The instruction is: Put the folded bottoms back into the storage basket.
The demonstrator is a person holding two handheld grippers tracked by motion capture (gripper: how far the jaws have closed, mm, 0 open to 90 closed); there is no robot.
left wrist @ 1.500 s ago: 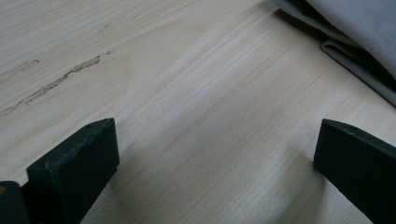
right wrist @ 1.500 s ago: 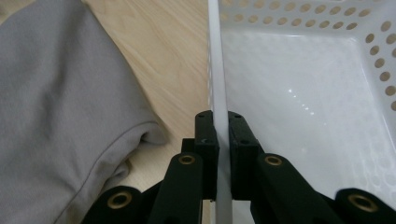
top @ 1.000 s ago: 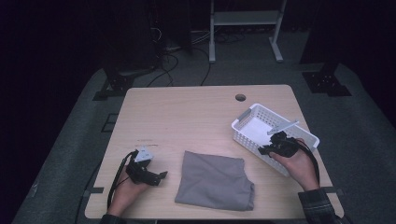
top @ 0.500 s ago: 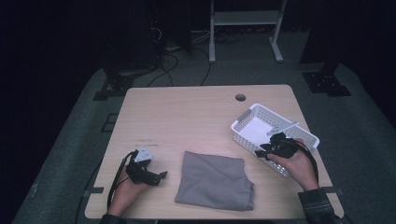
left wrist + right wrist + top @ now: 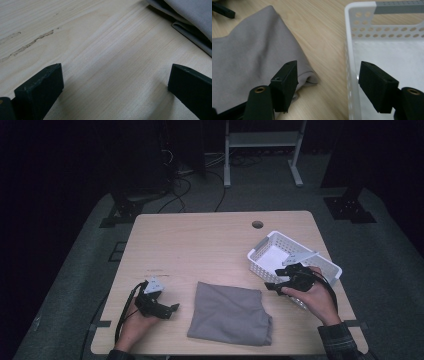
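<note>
Right gripper [image 5: 276, 287] jaws apart, just been opening, nothing clamped between them; in the right gripper view [image 5: 328, 83] the 2 jaws straddle the basket [image 5: 349, 32] wall, 1 over the cloth [image 5: 249, 55] corner, 1 over the basket floor. Gripper sits at the basket's near-left side, between basket [image 5: 260, 262] and cloth [image 5: 230, 312]. Left gripper [image 5: 172, 309] jaws wide apart, holding nothing, low over bare table [image 5: 100, 50], cloth edge [image 5: 192, 15] just beyond at upper right. Cloth grey, folded, flat at the table's [image 5: 200, 245] front middle, between the 2 grippers. Basket white, perforated, at the right edge, tilted to the table sides.
</note>
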